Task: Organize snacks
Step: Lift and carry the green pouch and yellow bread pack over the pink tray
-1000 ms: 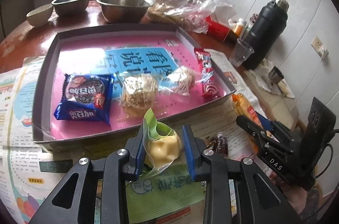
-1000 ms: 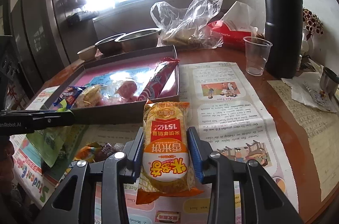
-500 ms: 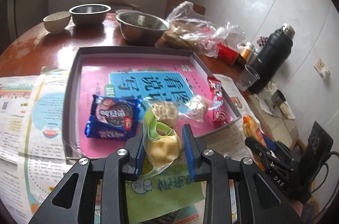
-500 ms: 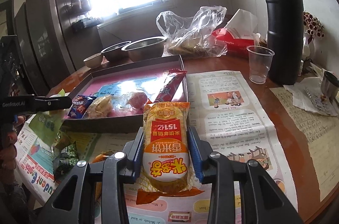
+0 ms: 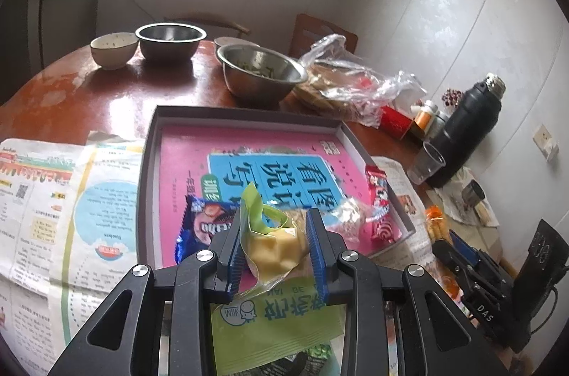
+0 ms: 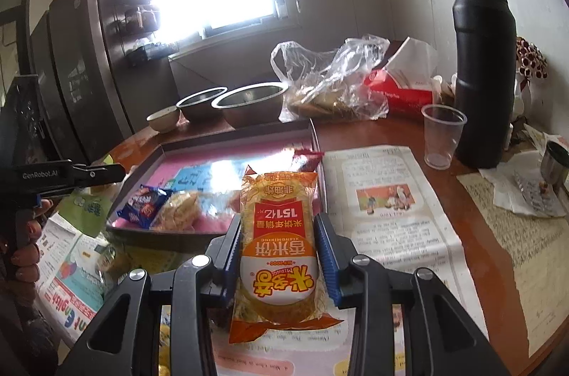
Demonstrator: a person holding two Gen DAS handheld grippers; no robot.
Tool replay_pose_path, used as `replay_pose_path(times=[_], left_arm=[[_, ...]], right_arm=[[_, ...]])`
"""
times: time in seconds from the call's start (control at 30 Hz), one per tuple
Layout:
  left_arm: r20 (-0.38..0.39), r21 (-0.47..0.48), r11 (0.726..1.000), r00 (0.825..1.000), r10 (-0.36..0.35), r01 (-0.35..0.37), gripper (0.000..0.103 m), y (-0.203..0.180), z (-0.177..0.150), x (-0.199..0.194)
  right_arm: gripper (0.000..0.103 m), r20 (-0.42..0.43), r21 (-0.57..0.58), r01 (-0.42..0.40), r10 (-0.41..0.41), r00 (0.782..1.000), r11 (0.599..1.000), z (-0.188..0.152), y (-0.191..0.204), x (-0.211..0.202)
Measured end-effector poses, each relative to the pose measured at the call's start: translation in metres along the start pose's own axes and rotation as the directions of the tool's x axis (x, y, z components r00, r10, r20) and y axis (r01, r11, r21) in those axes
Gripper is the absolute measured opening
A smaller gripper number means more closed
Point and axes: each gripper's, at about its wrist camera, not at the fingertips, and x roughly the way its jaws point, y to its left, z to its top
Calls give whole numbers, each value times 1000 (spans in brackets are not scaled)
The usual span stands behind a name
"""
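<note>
My left gripper (image 5: 275, 239) is shut on a clear green-topped packet of yellow candy (image 5: 274, 248), held above the near edge of the grey tray (image 5: 249, 114) with the pink and blue liner. In the tray lie a blue cookie pack (image 5: 204, 224), clear-wrapped cakes (image 5: 350, 216) and a red snack bar (image 5: 378, 198). My right gripper (image 6: 279, 246) is shut on an orange rice cracker pack (image 6: 277, 244), held over the newspaper just in front of the tray (image 6: 231, 144). The right gripper also shows in the left wrist view (image 5: 458, 260), low at the right.
Two steel bowls (image 5: 259, 75) and a small ceramic bowl (image 5: 113, 48) stand behind the tray. A plastic bag of food (image 5: 352, 88), a red tissue pack (image 6: 402, 91), a clear cup (image 6: 441, 136) and a black flask (image 6: 483, 70) stand at right. Loose snacks (image 6: 106, 255) lie on newspaper.
My left gripper has risen and tilted with the candy packet, so the tray sits lower and farther in view. My right gripper has lifted slightly with the cracker pack.
</note>
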Motion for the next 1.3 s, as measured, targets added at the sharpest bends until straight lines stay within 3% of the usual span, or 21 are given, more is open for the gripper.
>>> replay_pose_path(times=[0.17,0.53,0.73,1.0,1.2,1.3], left_arm=[[17,-24,1000,1000,5,-5,33,11,10,6],[-11,-37,999,1000,-7,7,33,20,16,30],[-17,-48,999,1000,-10,10,33,25,18,39],[-31,-39,999,999,-10,9,33,25,17,47],[-47,-33,999,999,-21,19,33,25,15,54],[-49,-33,999,998,-27,25,33,25,16,56]], right_arm=[[32,17,-21,-1,1,1000,1000,12,6,8],[30,-85,26,-19,22,996,999,-4,-12,24],[38,-148,21,-40,43,988,999,-19,-10,28],[46,-231,-14,-15,11,973,1000,-34,-1,44],[47,-233,-20,20,-24,972,1000,-38,-6,46],[40,-225,-49,44,-54,973,998,-39,-6,48]])
